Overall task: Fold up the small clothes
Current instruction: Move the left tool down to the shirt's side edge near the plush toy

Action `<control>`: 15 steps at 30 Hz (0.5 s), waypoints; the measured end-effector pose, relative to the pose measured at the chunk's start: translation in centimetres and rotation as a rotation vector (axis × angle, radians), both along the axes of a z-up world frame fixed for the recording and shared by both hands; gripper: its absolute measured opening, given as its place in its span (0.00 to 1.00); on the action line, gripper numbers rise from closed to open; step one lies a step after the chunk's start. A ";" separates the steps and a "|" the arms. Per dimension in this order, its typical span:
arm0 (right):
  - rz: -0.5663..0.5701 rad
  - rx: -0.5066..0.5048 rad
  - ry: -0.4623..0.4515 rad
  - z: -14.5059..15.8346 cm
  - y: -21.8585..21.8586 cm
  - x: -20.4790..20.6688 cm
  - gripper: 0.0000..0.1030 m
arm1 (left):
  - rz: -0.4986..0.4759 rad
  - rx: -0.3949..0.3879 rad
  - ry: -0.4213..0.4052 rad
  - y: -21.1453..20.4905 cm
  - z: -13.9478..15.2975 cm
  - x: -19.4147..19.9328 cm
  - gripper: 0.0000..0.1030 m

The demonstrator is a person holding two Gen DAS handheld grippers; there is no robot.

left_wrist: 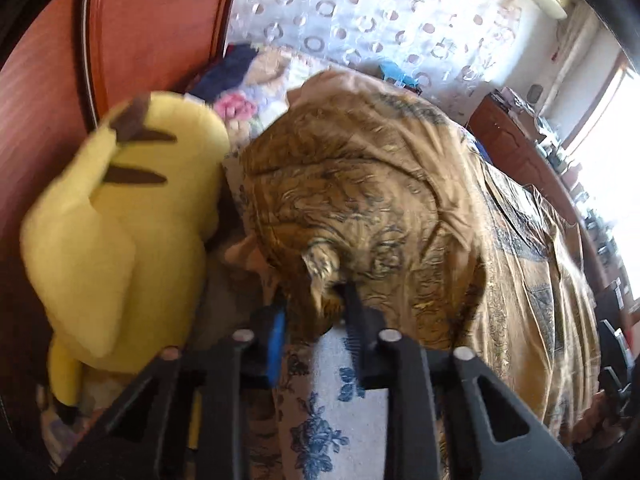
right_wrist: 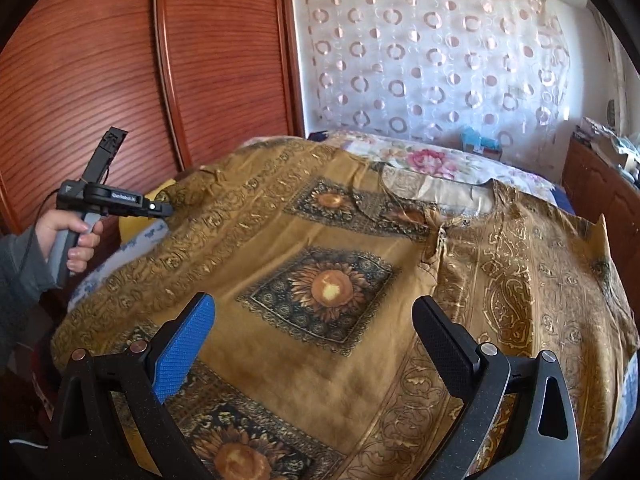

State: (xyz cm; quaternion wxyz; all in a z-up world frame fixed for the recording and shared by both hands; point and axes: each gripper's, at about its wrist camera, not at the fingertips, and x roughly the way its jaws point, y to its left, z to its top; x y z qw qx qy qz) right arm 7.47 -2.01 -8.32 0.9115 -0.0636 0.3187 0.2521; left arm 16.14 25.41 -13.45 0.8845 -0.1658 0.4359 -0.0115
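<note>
your left gripper (left_wrist: pixel 316 304) has its fingers pinching the sleeve edge of the brown tunic (right_wrist: pixel 332 280) at about 9 o'clock in the right wrist view, just beside the yellow plush toy (left_wrist: pixel 120 216). the tunic lies spread across the bed (right_wrist: pixel 420 160), collar toward 1 o'clock, its long axis running from you to the far wall. your right gripper (right_wrist: pixel 312 344) hovers over the near hem with fingers spread apart, holding nothing. the left is nearer the sleeve, so the fold likely travels toward 3 o'clock.

your left gripper (left_wrist: pixel 316 304) has its fingertips buried in the garment (left_wrist: pixel 360 200); the blurred yellow plush (left_wrist: pixel 120 220) hides the bed edge.
</note>
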 end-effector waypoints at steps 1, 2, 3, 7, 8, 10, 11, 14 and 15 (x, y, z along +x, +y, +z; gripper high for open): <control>0.000 0.006 -0.002 0.0 -0.1 -0.2 0.98 | -0.003 0.030 -0.010 -0.3 0.5 0.1 0.13; -0.002 0.008 -0.002 0.0 -0.3 -0.3 0.98 | -0.001 0.071 -0.026 -0.8 1.2 -0.1 0.11; -0.003 0.010 0.000 0.0 -0.4 -0.4 0.98 | 0.002 0.099 -0.041 -1.0 1.8 -0.2 0.11; -0.015 0.021 0.004 0.1 -0.9 -0.4 0.98 | 0.007 0.202 -0.134 -2.6 5.0 -1.0 0.11; -0.019 0.024 0.003 0.1 -1.0 -0.4 0.98 | 0.005 0.218 -0.156 -3.0 5.7 -1.1 0.11; -0.027 0.030 0.000 0.2 -1.3 -0.4 0.98 | -0.007 0.252 -0.194 -4.0 7.1 -1.2 0.10; -0.030 0.032 0.000 0.1 -1.5 -0.3 0.98 | -0.026 0.257 -0.210 -4.8 7.8 -1.2 0.10; -0.043 0.040 0.004 0.0 -2.0 -0.4 0.98 | -0.087 0.276 -0.240 -7.2 9.5 -0.9 0.10; -0.047 0.043 0.006 0.0 -2.2 -0.3 0.98 | -0.107 0.278 -0.248 -8.0 9.9 -0.8 0.10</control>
